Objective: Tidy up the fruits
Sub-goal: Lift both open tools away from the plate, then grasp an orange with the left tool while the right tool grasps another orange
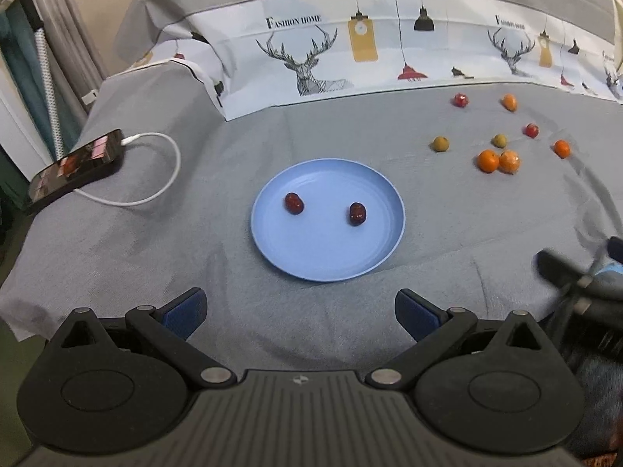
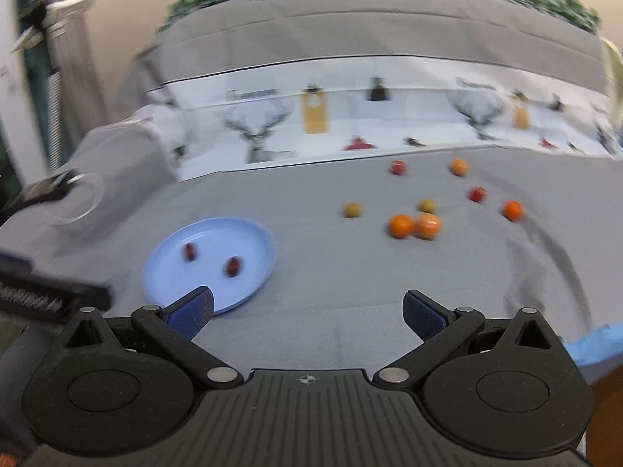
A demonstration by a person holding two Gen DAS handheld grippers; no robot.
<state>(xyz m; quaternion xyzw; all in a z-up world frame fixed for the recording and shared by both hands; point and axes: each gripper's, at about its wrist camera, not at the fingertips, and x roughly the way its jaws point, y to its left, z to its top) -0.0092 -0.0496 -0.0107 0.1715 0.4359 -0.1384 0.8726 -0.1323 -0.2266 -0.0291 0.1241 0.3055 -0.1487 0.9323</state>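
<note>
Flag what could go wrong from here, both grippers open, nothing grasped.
1. The two dark red fruits lie loose on the shallow blue plate; a nudge could roll them off.
2. The two touching oranges may scatter if one is grabbed.
3. The phone and its white cable lie near the left gripper; snag risk.

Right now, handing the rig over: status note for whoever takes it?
Left tongs: open, empty, hovering short of the blue plate.
Right tongs: open, empty; that view is motion-blurred.
Done: two dark red fruits sit apart on the plate.
Left: eight fruits loose on the grey cloth beyond the plate, including a touching orange pair.
Phone on charge at far left.
</note>
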